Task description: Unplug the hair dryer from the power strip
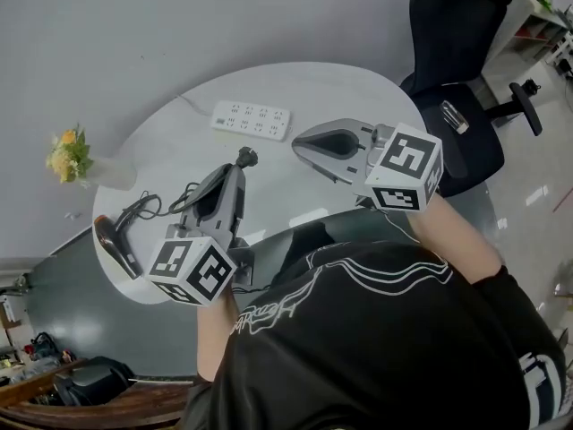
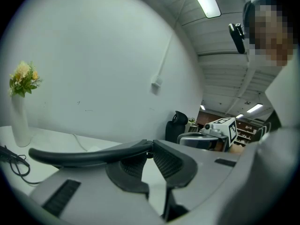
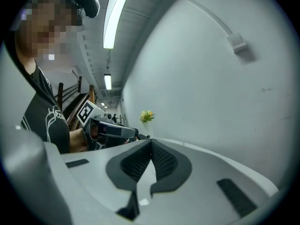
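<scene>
The white power strip [image 1: 252, 119] lies on the far half of the round white table [image 1: 358, 88], with nothing plugged into it. The black hair dryer [image 1: 116, 245] lies at the table's left edge, its cord [image 1: 148, 206] looped beside it. My left gripper [image 1: 240, 164] is raised over the table, shut on the dryer's dark plug [image 1: 244, 156]. In the left gripper view the black cord [image 2: 84, 154] runs leftward from the closed tips [image 2: 150, 145]. My right gripper [image 1: 300, 143] hangs right of the strip. Its pads meet with nothing between them [image 3: 151, 142].
A white vase [image 1: 107, 173] with yellow flowers [image 1: 69, 155] stands at the table's left rear. A black office chair [image 1: 461, 52] sits at the right behind the table. A grey wall runs close behind the table.
</scene>
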A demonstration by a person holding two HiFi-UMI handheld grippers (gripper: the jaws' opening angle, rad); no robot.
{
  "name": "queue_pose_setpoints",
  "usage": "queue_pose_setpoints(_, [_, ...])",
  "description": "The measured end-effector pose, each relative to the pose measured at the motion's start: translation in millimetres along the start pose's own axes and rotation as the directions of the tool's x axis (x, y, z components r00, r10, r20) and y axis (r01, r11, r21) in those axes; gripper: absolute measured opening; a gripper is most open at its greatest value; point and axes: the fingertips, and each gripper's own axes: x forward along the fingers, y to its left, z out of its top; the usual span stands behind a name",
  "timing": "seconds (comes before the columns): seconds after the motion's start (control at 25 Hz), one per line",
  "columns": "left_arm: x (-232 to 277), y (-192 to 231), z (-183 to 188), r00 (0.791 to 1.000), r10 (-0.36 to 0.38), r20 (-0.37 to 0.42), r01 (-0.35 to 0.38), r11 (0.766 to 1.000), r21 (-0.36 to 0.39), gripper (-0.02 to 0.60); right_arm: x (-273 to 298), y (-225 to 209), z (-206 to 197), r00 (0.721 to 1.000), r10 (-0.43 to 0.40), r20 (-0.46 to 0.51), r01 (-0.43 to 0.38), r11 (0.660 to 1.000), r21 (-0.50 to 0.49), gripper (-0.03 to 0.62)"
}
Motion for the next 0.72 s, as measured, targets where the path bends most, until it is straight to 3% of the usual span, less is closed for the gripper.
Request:
queue_pose_setpoints(0.24, [-15, -19, -1, 1.0, 0.0, 0.009, 0.0, 0.999, 0.039, 0.04, -17, 19, 3, 1.0, 0.01, 0.011, -0.01, 1.0, 0.019, -0.004])
queue_pose_setpoints(0.72, [-21, -24, -8, 1.0, 0.008, 0.008, -0.008, 1.0, 0.028, 0.04, -18, 26, -6, 1.0, 0.011, -0.009, -0.011, 1.0, 0.012, -0.005])
